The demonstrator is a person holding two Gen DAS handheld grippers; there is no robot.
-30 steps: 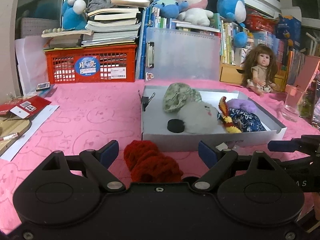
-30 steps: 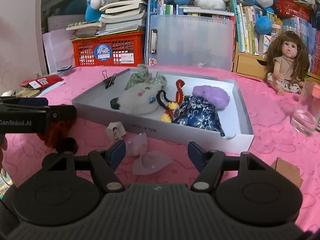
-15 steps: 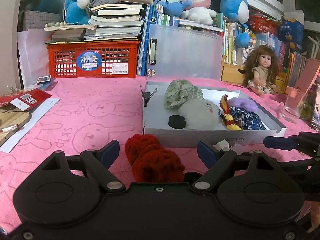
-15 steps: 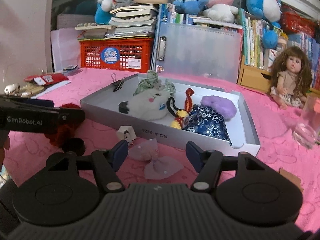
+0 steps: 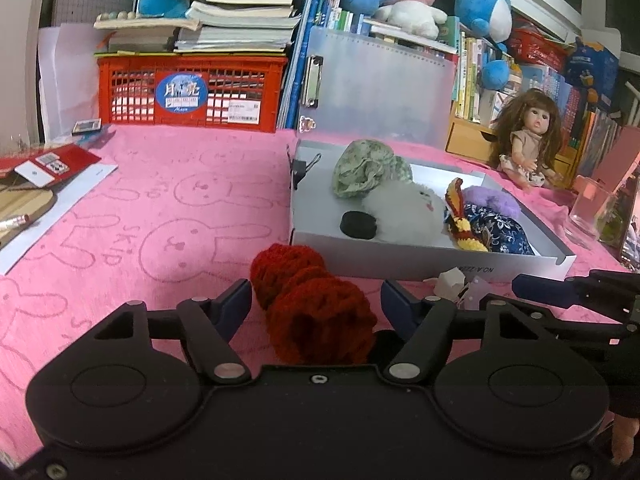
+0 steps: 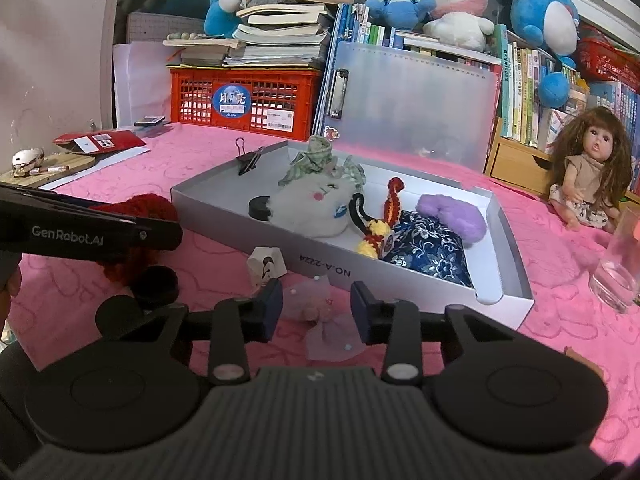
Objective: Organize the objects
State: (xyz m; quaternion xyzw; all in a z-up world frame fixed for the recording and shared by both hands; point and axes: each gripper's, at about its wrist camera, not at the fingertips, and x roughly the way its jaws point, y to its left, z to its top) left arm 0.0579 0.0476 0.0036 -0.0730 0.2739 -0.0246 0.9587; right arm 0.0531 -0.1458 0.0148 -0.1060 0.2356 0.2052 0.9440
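Observation:
A red knitted scrunchie [image 5: 312, 300] lies on the pink cloth between the fingers of my open left gripper [image 5: 316, 300]; it also shows in the right wrist view [image 6: 136, 216]. My right gripper [image 6: 316, 306] is partly closed around a pale pink bow [image 6: 320, 312] lying on the cloth; the pads are near it, contact unclear. A white tray [image 6: 224, 216] holds a green scrunchie [image 6: 316, 160], a white plush [image 6: 316, 208], a black disc [image 6: 260, 208], a yellow-red charm [image 6: 380, 232], a blue floral pouch [image 6: 424, 244] and a purple puff [image 6: 452, 216].
A small white cube [image 6: 266, 264] sits against the tray's front wall. A binder clip [image 6: 248, 160] grips the tray's far left corner. A glass [image 6: 618, 268] stands right, a doll [image 6: 588, 176] behind it. A red crate [image 6: 244, 100], books and a clear folder line the back.
My right gripper's fingers have narrowed around the pink bow and moved closer to it. My left gripper has moved forward slightly around the red scrunchie and stays open.

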